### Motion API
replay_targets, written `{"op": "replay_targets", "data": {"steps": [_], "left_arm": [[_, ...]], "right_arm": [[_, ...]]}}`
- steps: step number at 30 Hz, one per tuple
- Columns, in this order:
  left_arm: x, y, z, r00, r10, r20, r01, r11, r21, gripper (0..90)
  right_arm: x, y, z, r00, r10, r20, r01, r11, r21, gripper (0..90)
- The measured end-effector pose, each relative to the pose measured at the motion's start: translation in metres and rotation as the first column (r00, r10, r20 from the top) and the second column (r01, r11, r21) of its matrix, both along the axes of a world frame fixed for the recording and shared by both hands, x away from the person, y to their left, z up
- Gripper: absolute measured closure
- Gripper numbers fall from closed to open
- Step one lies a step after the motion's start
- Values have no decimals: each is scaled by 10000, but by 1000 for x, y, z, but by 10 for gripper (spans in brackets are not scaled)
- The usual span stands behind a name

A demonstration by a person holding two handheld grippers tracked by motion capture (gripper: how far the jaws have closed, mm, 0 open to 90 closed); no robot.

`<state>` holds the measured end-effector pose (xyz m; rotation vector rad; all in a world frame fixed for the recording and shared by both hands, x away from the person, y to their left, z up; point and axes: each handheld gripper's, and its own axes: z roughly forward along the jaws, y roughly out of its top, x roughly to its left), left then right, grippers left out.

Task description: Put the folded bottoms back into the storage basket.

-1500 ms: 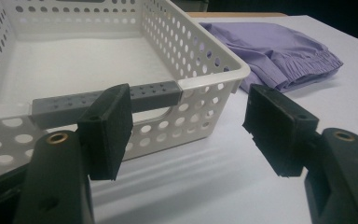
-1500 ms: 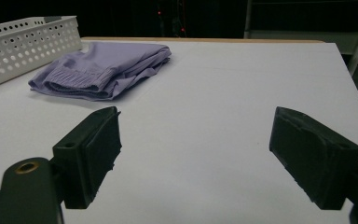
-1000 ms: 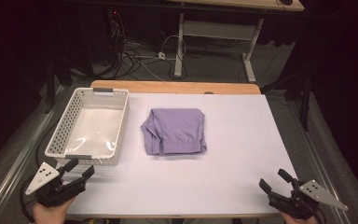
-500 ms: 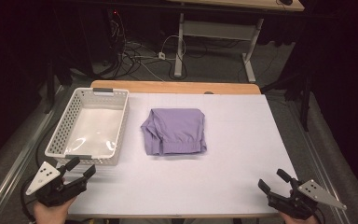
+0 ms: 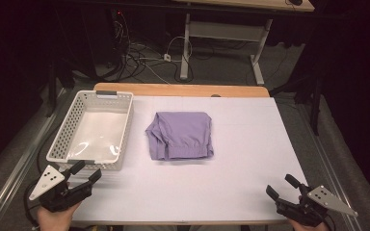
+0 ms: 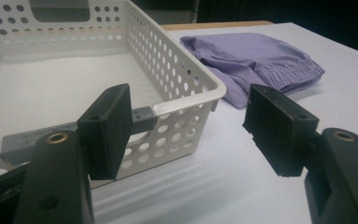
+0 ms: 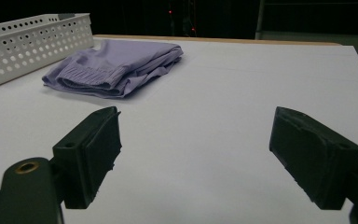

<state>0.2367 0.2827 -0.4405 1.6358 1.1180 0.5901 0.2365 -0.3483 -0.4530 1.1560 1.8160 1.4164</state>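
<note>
Left gripper (image 5: 85, 175) at near bench (image 5: 250, 144) corner, just in front of white perforated plastic basket (image 5: 123, 126), jaws apart, nothing held; prob. parked at ready. Basket empty, long side just left of folded purple cloth garment w/ elastic waistband (image 5: 180, 135), likely meant as its drop spot. Garment flat mid-bench, untouched, well apart from both grippers. Right gripper (image 5: 284, 187) far right of basket at near edge, jaws wide apart, empty, aimed twd garment.
</note>
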Motion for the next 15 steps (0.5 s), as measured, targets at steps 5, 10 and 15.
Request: {"op": "replay_targets", "data": {"steps": [5, 10, 15], "left_arm": [[1, -4, 1, 9999, -129, 3, 129, 9999, -8, 312], [1, -6, 3, 9998, -153, 91, 153, 9999, -12, 311], [2, -9, 7, 9997, -108, 234, 107, 9999, 58, 311]], "right_arm": [[0, 0, 0, 10000, 8, 4, -8, 10000, 13, 172], [1, 1, -1, 10000, 77, -54, -77, 10000, 12, 172], [1, 1, -1, 10000, 2, -18, -2, 10000, 10, 172]]}}
